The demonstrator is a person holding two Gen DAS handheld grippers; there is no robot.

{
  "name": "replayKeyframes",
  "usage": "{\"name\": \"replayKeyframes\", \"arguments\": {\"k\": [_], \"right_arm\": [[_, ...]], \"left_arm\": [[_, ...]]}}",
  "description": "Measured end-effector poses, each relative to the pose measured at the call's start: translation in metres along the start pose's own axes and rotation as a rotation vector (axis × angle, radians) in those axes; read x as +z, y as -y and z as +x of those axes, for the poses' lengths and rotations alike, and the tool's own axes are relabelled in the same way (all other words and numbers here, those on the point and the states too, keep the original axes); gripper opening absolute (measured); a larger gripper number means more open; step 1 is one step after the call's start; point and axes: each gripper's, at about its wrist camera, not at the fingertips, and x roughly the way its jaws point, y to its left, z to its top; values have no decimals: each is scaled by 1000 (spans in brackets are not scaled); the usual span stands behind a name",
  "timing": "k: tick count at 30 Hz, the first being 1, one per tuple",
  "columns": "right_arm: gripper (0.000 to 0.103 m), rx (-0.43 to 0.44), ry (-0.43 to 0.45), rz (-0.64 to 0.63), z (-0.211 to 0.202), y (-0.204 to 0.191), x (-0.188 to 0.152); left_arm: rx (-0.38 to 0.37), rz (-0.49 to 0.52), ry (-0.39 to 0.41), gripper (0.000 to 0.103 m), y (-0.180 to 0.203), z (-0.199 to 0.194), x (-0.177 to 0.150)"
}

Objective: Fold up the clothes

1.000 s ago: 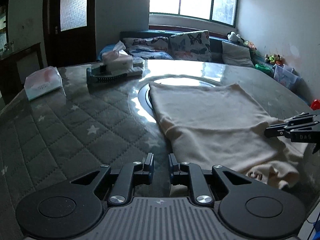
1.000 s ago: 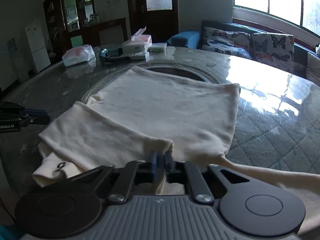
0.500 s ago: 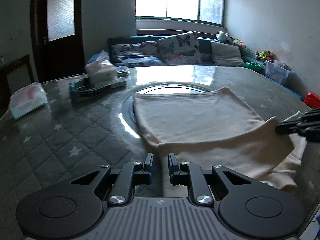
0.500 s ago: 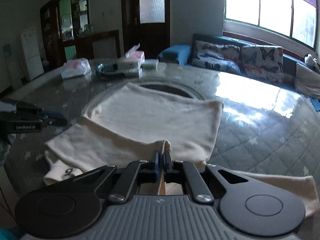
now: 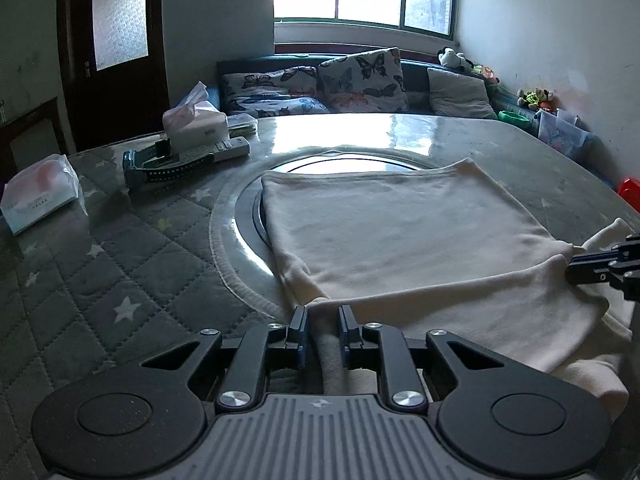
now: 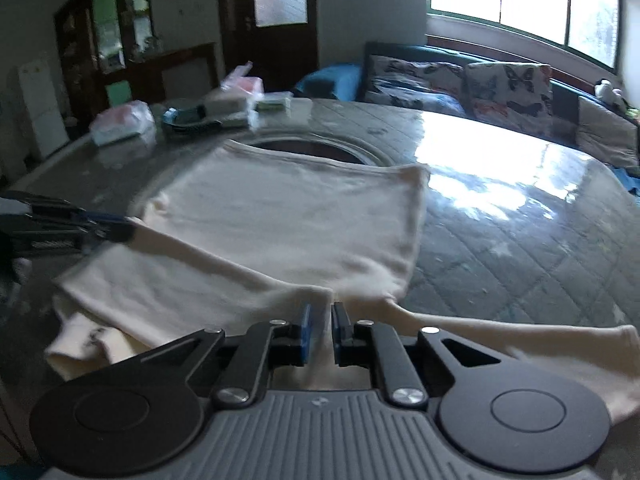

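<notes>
A cream garment (image 5: 400, 240) lies on the round glass-topped table, its near part folded back over itself; it also shows in the right wrist view (image 6: 288, 220). My left gripper (image 5: 322, 322) is open, with the folded edge of the cloth just at its fingertips. My right gripper (image 6: 320, 316) is slightly open, and the fold's corner lies loose at its tips. A sleeve (image 6: 520, 336) trails off to the right. Each gripper shows at the edge of the other's view, the right one (image 5: 600, 270) and the left one (image 6: 68, 226).
On the table (image 5: 460, 136) at the far left lie a tissue box (image 5: 196, 124), a remote on a dark tray (image 5: 168, 164) and a wrapped tissue pack (image 5: 40, 192). A quilted star cover (image 5: 100, 280) lies under the glass. A sofa with butterfly cushions (image 5: 360, 76) stands behind.
Both grippers have carried the fold forward over the garment. My right gripper, shut on the cloth earlier, has now opened a little and let the corner go.
</notes>
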Motion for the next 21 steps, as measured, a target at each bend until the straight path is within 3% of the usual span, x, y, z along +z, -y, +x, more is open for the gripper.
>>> {"name": "replayKeyframes", "arguments": {"k": [7, 13, 21], "right_arm": [[11, 24, 64, -78, -14, -13, -2], [15, 57, 35, -113, 9, -23, -1], [16, 57, 8, -151, -8, -22, -12]], "left_arm": [[4, -6, -1, 19, 0, 2, 0], [9, -9, -3, 19, 0, 1, 0], [11, -9, -3, 24, -1, 1, 0]]}}
